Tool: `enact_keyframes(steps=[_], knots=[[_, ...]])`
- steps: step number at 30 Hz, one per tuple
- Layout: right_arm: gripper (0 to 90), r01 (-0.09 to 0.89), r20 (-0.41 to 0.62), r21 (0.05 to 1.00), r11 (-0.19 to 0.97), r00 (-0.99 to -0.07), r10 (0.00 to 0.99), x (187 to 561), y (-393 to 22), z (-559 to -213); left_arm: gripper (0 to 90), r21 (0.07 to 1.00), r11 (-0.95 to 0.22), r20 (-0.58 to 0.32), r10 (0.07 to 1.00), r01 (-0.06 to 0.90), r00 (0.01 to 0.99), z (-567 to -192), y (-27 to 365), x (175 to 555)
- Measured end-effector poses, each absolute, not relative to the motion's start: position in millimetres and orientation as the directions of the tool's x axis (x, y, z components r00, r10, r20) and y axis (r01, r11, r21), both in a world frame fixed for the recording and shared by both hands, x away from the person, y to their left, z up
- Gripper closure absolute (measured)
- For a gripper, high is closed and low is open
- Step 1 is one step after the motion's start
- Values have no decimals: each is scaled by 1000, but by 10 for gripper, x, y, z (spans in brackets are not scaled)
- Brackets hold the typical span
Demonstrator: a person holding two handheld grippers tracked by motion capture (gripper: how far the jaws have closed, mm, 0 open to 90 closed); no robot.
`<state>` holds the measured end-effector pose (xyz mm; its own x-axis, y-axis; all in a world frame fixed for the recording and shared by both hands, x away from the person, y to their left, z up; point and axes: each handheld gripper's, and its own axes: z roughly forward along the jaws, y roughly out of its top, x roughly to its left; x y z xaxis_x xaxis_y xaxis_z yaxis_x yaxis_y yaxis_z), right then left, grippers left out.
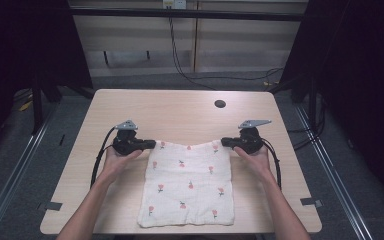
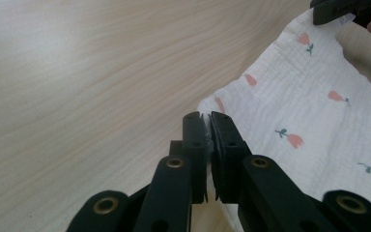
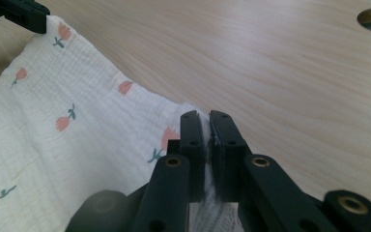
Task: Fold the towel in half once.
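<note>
Wooden table (image 1: 130, 105), flowered cloth (image 1: 190, 185) flat, far corners pinched by left claw (image 1: 152, 144), right claw (image 1: 225, 142).

Bare table (image 1: 180, 107) beyond the cloth (image 1: 190, 182), open strips either side, round hole (image 1: 220, 104) far right

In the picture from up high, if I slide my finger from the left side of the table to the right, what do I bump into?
Left hand → left tool pinching a corner → white cloth with little flowers → right tool pinching the other corner → right hand.
</note>
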<state>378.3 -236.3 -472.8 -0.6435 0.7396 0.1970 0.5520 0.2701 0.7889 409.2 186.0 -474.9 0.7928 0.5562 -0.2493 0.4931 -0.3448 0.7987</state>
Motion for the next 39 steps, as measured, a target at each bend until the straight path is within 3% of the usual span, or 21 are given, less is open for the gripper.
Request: enact_keyframes(steps=[14, 26, 32, 39], knots=[[857, 465, 166, 858, 216, -651, 740, 3687, -2431, -4389, 861, 851, -300, -220, 544, 432, 810, -4506, 1899, 3980], [855, 487, 202, 850, 199, -652, 731, 3576, -2487, -4357, 862, 852, -296, -227, 534, 431, 814, -4495, 1949, 3793], [856, 462, 141, 840, 285, -693, 707, 3389, -2470, -4218, 862, 869, -305, -193, 519, 391, 833, -4321, 1981, 3686], [857, 453, 150, 847, 279, -706, 692, 3258, -2485, -4128, 862, 873, -333, -145, 519, 356, 842, -4258, 2018, 3567]])
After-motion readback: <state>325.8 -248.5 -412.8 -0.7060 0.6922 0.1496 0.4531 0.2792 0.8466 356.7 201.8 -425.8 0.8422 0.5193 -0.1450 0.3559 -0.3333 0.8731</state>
